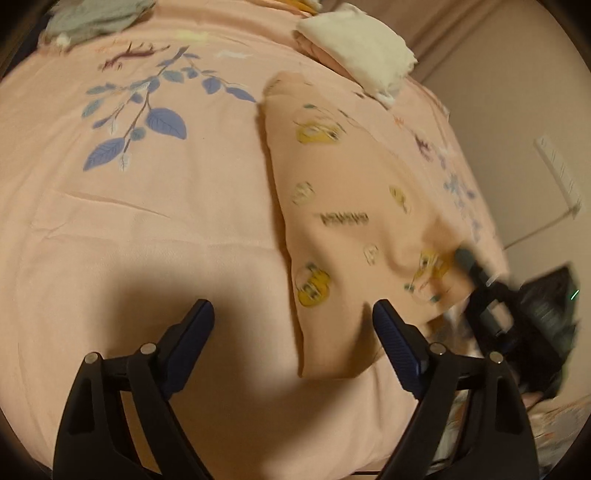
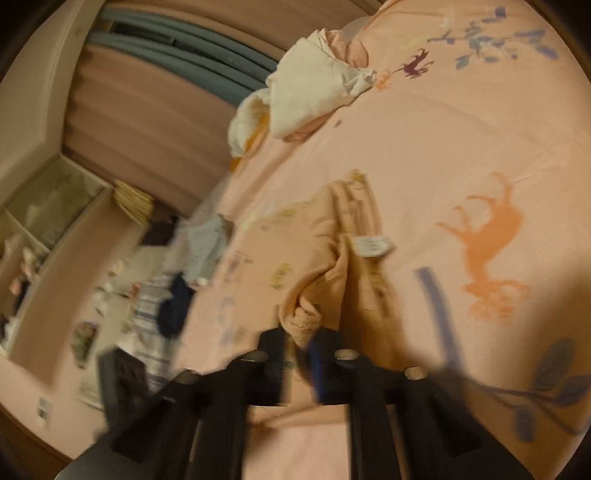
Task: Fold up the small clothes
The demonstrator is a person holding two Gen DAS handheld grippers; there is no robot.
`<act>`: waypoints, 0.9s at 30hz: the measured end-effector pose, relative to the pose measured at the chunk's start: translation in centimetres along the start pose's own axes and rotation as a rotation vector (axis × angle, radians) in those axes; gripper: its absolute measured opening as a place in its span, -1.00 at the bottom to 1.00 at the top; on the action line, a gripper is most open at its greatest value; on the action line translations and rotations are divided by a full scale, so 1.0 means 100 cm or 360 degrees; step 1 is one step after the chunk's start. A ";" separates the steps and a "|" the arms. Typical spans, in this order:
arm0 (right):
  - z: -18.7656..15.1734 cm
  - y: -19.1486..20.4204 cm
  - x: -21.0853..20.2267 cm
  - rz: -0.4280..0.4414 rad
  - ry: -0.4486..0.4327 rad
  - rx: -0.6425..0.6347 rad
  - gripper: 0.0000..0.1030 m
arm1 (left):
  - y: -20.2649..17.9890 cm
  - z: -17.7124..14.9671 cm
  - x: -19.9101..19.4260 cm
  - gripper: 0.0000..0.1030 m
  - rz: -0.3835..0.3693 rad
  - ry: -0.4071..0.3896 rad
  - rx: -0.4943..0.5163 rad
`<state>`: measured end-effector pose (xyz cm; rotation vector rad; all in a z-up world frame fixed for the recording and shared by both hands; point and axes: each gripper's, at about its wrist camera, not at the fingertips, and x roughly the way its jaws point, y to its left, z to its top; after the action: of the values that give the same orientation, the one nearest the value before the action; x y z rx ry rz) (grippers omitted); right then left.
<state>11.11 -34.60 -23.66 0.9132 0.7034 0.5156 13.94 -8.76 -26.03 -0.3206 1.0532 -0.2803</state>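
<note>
A small peach garment [image 1: 343,206] with yellow cartoon prints lies on the pink bedsheet [image 1: 147,229], right of centre in the left wrist view. My left gripper [image 1: 293,314] is open and empty, low over the garment's near edge. My right gripper [image 2: 297,354] is shut on a bunched corner of the garment [image 2: 354,266] and lifts it; a white label shows on the cloth. The right gripper also shows in the left wrist view [image 1: 461,254] at the garment's right corner. The right wrist view is blurred.
A cream and pink heap of clothes [image 1: 354,48] lies at the far right of the bed, also in the right wrist view [image 2: 310,96]. A grey-green garment [image 1: 92,18] lies at the far left. The bed edge drops to a cluttered floor [image 2: 147,314] with shelves [image 2: 44,229].
</note>
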 end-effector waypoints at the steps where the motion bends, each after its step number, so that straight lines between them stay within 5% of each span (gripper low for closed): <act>1: 0.002 0.001 0.001 0.0091 -0.0007 0.0039 -0.82 | -0.004 -0.002 0.001 0.69 0.0051 -0.0013 0.0035; 6: 0.001 0.030 0.003 0.0265 -0.0018 -0.0006 -0.82 | -0.024 -0.015 -0.003 0.69 0.0204 -0.0107 0.0177; 10: -0.005 0.048 0.012 0.0346 0.0025 0.0002 -0.82 | -0.033 -0.020 0.004 0.71 0.0441 -0.0188 0.0270; 13: -0.010 0.049 0.011 0.0277 0.0023 -0.0022 -0.82 | -0.028 -0.019 0.014 0.74 0.0644 -0.0211 0.0288; 16: -0.011 0.038 0.005 0.0169 0.0042 0.0008 -0.82 | -0.022 -0.016 0.009 0.73 0.0708 -0.0185 0.0314; 19: -0.008 0.025 -0.007 -0.0067 0.0106 -0.0021 -0.82 | -0.010 -0.010 -0.007 0.72 0.0695 -0.0204 0.0274; 21: -0.011 0.021 -0.008 -0.0161 0.0272 -0.0112 -0.82 | 0.000 -0.007 -0.019 0.72 0.0634 -0.0239 0.0182; 24: -0.007 0.014 -0.015 -0.0158 0.0303 -0.0087 -0.73 | 0.026 0.005 -0.021 0.71 0.0554 -0.0240 -0.0008; 27: 0.011 0.008 -0.025 -0.0082 0.0170 -0.0009 -0.14 | 0.039 0.010 -0.017 0.69 0.0371 -0.0178 -0.0131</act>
<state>10.13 -36.48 -21.73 0.8650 0.8196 0.5232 14.37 -4.39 -25.77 -0.2809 0.9828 -0.0094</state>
